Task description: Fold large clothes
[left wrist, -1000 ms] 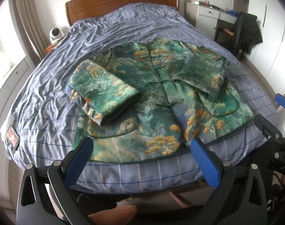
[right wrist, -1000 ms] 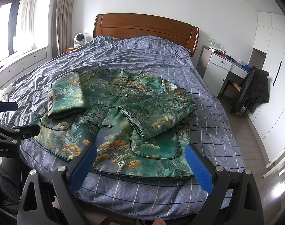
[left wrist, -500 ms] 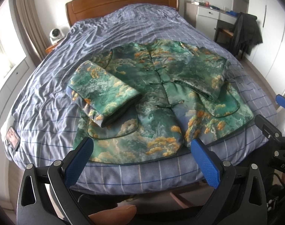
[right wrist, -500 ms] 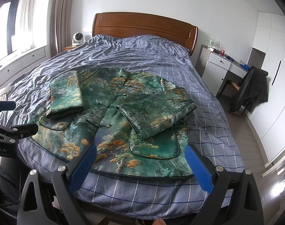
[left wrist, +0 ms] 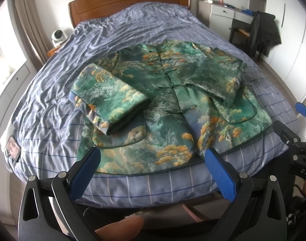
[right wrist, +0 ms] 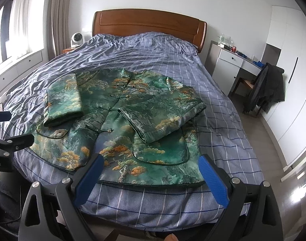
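A jacket of glossy, satin-like brocade cloth, woven in green and orange with dark piped edges, lies on a bed covered in matt, crumpled checked cloth. The headboard is smooth, polished wood with a warm sheen. Both the left gripper and the right gripper have matt black frames, seemingly plastic, with shiny round metal fasteners; their blue fingers carry a finely dotted, rubbery-looking texture. A white desk looks smooth and matt, and a dark, dull cloth coat hangs by it. The floor is glossy, catching reflections.
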